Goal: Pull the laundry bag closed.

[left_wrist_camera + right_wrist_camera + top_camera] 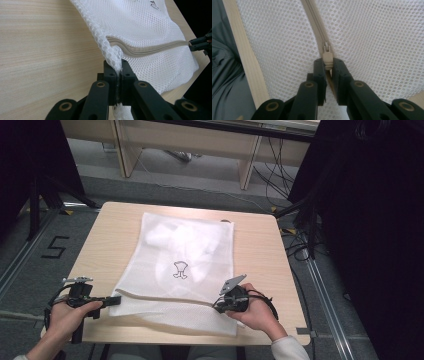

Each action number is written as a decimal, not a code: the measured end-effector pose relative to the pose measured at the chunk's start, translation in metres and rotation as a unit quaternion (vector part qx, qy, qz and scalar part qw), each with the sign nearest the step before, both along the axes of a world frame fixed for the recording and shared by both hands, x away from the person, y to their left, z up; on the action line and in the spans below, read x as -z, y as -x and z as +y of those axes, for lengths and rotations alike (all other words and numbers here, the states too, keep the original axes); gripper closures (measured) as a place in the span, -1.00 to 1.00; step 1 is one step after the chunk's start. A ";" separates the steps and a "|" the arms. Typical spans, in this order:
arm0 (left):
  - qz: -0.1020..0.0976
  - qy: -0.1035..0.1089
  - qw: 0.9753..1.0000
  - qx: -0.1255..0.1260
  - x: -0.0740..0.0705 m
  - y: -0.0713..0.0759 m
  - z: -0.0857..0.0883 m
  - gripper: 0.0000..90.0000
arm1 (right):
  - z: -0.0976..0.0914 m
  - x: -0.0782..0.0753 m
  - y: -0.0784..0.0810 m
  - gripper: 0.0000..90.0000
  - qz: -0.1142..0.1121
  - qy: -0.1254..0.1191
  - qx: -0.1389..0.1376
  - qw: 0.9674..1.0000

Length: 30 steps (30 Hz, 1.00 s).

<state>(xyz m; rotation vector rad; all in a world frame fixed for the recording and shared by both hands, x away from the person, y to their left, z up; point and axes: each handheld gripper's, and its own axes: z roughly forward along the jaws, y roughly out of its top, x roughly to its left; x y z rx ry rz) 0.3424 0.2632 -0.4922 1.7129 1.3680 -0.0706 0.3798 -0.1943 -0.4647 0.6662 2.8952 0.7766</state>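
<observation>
white mesh bag (182, 265) on table (105, 240): left gripper (119, 72) jaws pinch its corner, right gripper (328, 65) jaws pinch the zipper pull (327, 58).

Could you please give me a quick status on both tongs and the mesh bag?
Left tongs shut on mesh bag corner. Right tongs shut on zipper pull. Bag flat on table, nothing in the way.
</observation>
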 end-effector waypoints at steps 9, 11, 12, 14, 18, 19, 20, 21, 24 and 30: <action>0.001 0.002 1.000 0.000 0.000 0.000 0.000 0.91 | -0.002 0.000 0.002 0.84 0.003 -0.003 0.013 1.000; 0.000 0.002 1.000 0.001 0.000 0.000 0.000 0.91 | -0.003 -0.001 0.001 0.84 0.005 -0.001 0.010 1.000; 0.000 0.002 1.000 0.001 0.000 0.000 0.000 0.91 | -0.003 -0.001 0.001 0.84 0.004 -0.001 0.011 1.000; 0.002 0.002 1.000 -0.001 0.000 0.000 0.000 0.91 | -0.003 0.000 0.002 0.84 0.006 -0.004 0.013 1.000; 0.001 0.002 1.000 0.000 0.000 0.000 0.000 0.91 | -0.003 0.000 0.002 0.84 0.004 -0.003 0.012 1.000; 0.000 0.002 1.000 0.000 0.000 0.000 0.000 0.91 | -0.003 0.000 0.002 0.84 0.005 -0.003 0.012 1.000; 0.001 0.002 1.000 0.000 0.000 0.000 0.000 0.91 | -0.003 0.000 0.002 0.84 0.003 -0.003 0.011 1.000; 0.000 0.002 1.000 0.000 0.000 0.000 0.000 0.91 | -0.003 0.000 0.002 0.84 0.004 -0.003 0.011 1.000; 0.000 0.002 1.000 0.000 0.000 0.000 0.000 0.91 | -0.004 -0.001 0.002 0.84 0.005 -0.005 0.010 1.000; 0.000 0.001 1.000 -0.001 0.000 0.000 0.000 0.91 | -0.004 -0.001 0.002 0.84 0.007 -0.003 0.008 1.000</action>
